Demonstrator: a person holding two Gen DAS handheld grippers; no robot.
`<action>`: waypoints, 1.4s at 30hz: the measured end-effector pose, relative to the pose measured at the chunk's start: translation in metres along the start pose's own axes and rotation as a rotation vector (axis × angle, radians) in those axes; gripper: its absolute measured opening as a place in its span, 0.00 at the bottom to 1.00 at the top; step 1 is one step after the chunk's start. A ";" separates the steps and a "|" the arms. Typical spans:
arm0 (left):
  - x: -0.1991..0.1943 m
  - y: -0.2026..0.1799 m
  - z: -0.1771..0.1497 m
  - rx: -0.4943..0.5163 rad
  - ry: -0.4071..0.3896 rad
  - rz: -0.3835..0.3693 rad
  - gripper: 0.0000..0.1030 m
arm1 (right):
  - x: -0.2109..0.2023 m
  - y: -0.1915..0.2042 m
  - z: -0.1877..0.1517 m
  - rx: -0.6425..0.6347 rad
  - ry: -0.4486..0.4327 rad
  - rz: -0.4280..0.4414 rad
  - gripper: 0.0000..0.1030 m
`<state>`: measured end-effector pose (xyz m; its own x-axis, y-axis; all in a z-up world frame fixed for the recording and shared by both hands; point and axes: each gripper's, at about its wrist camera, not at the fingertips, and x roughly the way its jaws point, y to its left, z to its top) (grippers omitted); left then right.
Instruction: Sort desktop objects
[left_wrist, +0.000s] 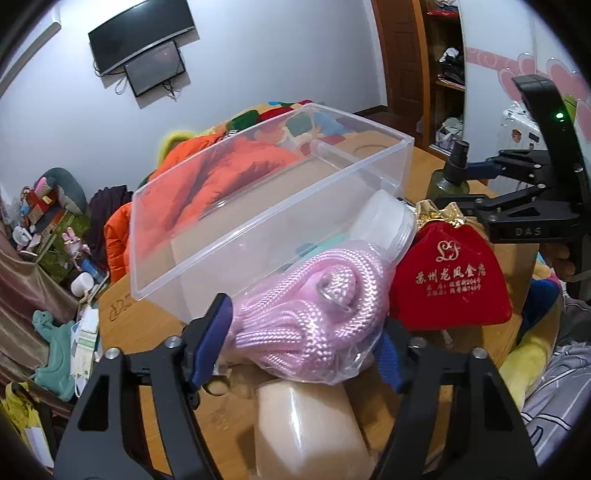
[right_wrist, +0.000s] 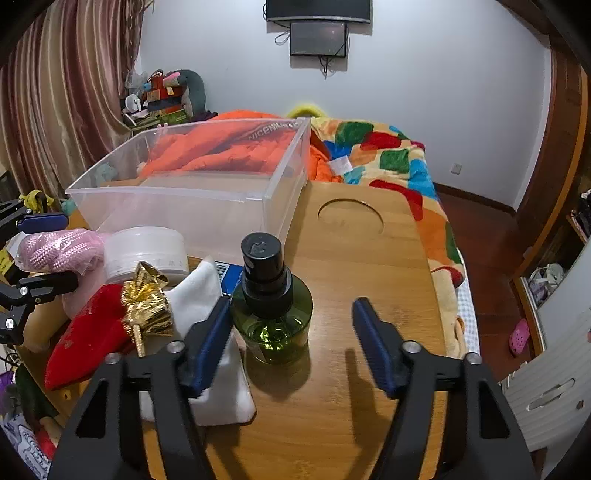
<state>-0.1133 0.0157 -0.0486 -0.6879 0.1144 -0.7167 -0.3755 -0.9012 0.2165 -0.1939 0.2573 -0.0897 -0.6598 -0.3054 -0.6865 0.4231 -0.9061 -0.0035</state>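
Your left gripper (left_wrist: 306, 339) clamps the bagged pink rope (left_wrist: 314, 314); the clear bin (left_wrist: 221, 221) sits at 11 o'clock, red pouch (left_wrist: 450, 277) at 2. Your right gripper (right_wrist: 290, 325) stands apart around the green spray bottle (right_wrist: 271, 314), a white cloth (right_wrist: 207, 295) crowding at 9.

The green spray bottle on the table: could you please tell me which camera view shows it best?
The right wrist view shows the green spray bottle best: whole, upright, central, between the open right gripper fingers. The left wrist view catches only its top at the right, behind the red pouch.
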 end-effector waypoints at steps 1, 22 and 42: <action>0.000 0.000 0.000 0.005 0.000 -0.008 0.60 | 0.002 -0.001 0.001 0.001 0.005 0.006 0.53; -0.017 0.025 0.017 -0.100 -0.093 0.038 0.23 | -0.021 -0.002 0.014 -0.027 -0.065 -0.011 0.37; -0.074 0.065 0.016 -0.266 -0.189 -0.001 0.23 | -0.066 0.016 0.051 -0.028 -0.110 0.089 0.37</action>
<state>-0.0963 -0.0444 0.0291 -0.8001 0.1686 -0.5757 -0.2177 -0.9759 0.0167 -0.1756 0.2480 -0.0071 -0.6822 -0.4157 -0.6015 0.4991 -0.8659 0.0323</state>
